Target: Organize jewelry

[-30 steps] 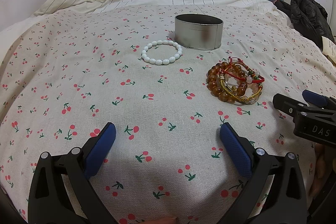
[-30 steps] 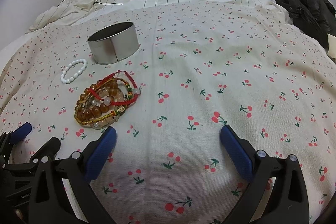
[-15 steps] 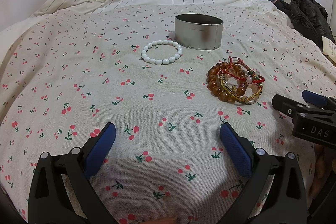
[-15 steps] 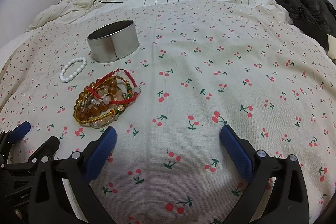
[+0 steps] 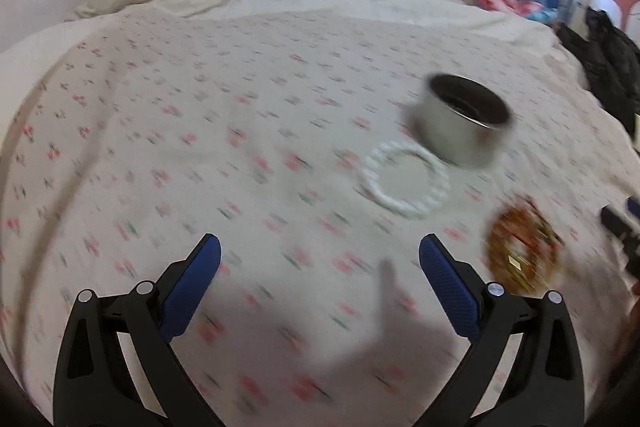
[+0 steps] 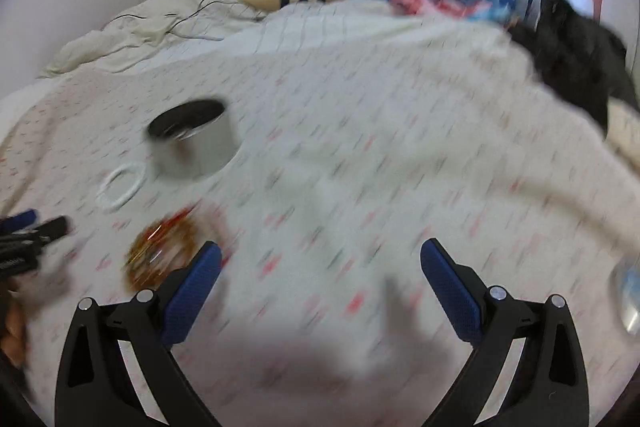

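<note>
Both cameras have swung since 0.5 s ago: the earlier sharp views have smeared with motion blur, and in the left wrist view the jewelry now sits far right instead of centre. The left gripper (image 5: 320, 267) hangs above the cherry-print bedspread (image 5: 200, 147) with its jaws wide and nothing between them; the right gripper (image 6: 321, 269) is the same, jaws wide and empty. The round metal tin (image 5: 464, 123) stands upright on the bedspread, its opening dark; what it holds cannot be told through the blur. The white bead bracelet (image 5: 404, 183) lies flat just beside the tin, on its near side, apparently apart from it. The pile of amber and red bracelets (image 5: 522, 251) lies on the bedspread nearer the cameras, apart from the white one. In the right wrist view that pile sits just beyond the left blue pad (image 6: 192, 291).
</note>
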Available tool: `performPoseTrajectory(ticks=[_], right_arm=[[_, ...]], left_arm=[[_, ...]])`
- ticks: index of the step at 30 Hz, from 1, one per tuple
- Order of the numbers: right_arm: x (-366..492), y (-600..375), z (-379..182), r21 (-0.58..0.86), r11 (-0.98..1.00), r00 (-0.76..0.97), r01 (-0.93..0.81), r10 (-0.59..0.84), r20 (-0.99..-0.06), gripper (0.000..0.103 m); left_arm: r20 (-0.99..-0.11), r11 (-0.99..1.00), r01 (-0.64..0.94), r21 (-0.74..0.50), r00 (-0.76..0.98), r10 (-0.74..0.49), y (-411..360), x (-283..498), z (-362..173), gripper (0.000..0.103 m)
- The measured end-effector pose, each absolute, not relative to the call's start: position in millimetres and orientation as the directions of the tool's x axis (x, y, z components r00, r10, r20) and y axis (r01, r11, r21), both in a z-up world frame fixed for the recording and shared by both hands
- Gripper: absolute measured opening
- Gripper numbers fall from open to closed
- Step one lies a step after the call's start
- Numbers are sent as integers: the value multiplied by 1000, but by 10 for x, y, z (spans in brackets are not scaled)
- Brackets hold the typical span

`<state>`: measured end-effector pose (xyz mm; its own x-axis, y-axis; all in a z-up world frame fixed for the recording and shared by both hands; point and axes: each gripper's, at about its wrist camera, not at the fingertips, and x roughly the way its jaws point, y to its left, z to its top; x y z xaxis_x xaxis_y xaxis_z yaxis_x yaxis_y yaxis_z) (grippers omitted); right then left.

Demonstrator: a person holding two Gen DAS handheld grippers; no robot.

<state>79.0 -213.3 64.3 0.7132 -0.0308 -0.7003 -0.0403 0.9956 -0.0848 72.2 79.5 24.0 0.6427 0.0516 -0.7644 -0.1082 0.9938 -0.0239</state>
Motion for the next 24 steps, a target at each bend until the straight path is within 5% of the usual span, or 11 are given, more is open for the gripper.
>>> performPoseTrajectory(ticks=[5,15,24], right_arm=[[1451,-2364,148,-62,995,483,-75,-18,-875,97],[1378,-2387,147,-54,996,505,-72,-10,-863,97],[1429,-2360,146,-53,996,504,-72,-9,-863,97]], left_arm=[[-827,981,-183,-69,560,46,1074,1003,-23,95],[-833,998,-39,-54,553,-24,978,1359,-7,95],[-842,993,-100,-56,539,6,1076,1511,-112,96]])
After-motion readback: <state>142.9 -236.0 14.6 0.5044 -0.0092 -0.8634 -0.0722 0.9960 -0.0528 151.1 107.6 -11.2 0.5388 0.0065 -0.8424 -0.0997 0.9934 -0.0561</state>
